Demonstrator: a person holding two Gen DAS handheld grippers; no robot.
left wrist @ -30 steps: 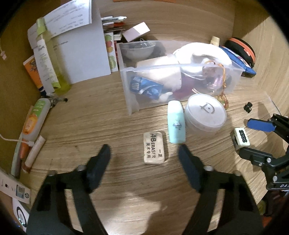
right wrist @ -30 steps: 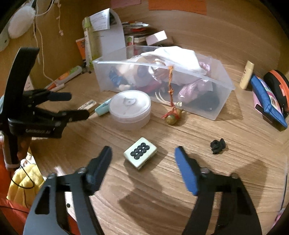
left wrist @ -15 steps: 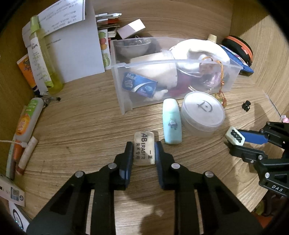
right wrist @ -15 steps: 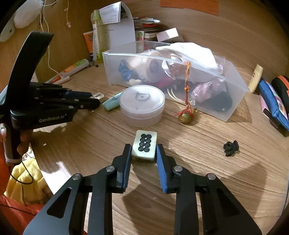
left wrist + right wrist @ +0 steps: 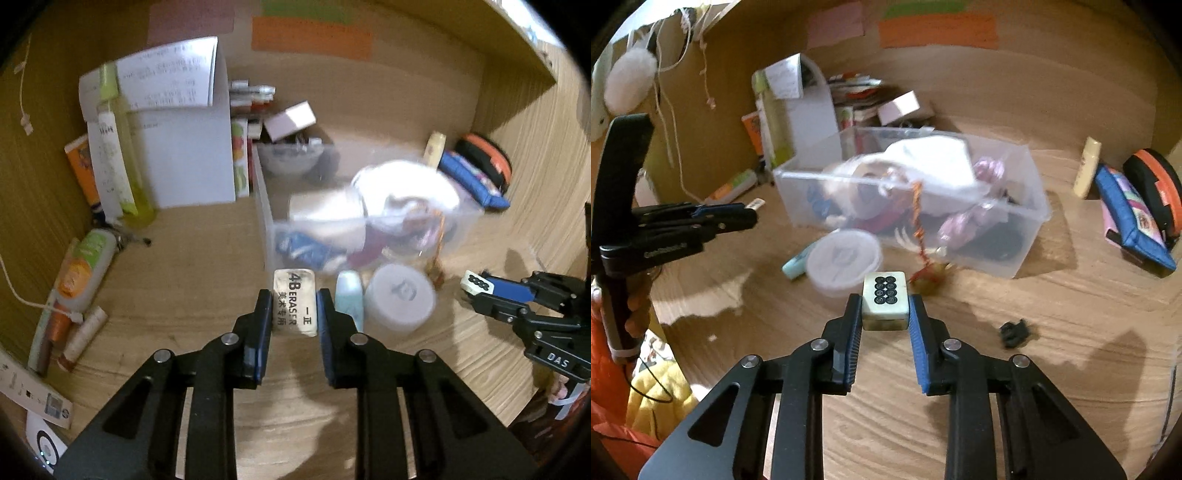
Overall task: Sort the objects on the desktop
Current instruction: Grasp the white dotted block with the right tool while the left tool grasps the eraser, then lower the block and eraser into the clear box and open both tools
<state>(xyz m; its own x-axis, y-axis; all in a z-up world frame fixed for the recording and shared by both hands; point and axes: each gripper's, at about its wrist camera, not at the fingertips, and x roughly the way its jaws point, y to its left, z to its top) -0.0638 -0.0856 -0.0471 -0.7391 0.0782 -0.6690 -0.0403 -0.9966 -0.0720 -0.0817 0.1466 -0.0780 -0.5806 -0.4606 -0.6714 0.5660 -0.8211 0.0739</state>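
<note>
Right now your left tongs (image 5: 294, 308) pinch the eraser (image 5: 294, 307) by its two long sides, so its long axis runs straight out along the fingers toward the clear bin (image 5: 354, 229). Its printed face is up, with the "4B ERASER" lettering running lengthwise, and its far end sits just short of the clear bin's near corner. Whether the eraser is clear of the desk (image 5: 192, 258) you cannot tell from the blurred view.

Your right tongs (image 5: 885, 308) are clamped on the mahjong tile (image 5: 885, 300), gripping its two long sides; the dotted face points up and the tile's long axis also runs forward between the fingers, aimed at the clear bin (image 5: 1015, 236). From the left wrist view, the right tongs (image 5: 480, 290) hold the mahjong tile (image 5: 476, 282) at their tips, to the right of the bin.

Just in front of the clear bin stand a round white tub (image 5: 400, 295) and a pale blue tube (image 5: 349, 297), side by side, the tube's long axis pointing at the bin wall. A small black clip (image 5: 1015, 332) lies on the desk (image 5: 1071, 314) well in front of the bin.
</note>
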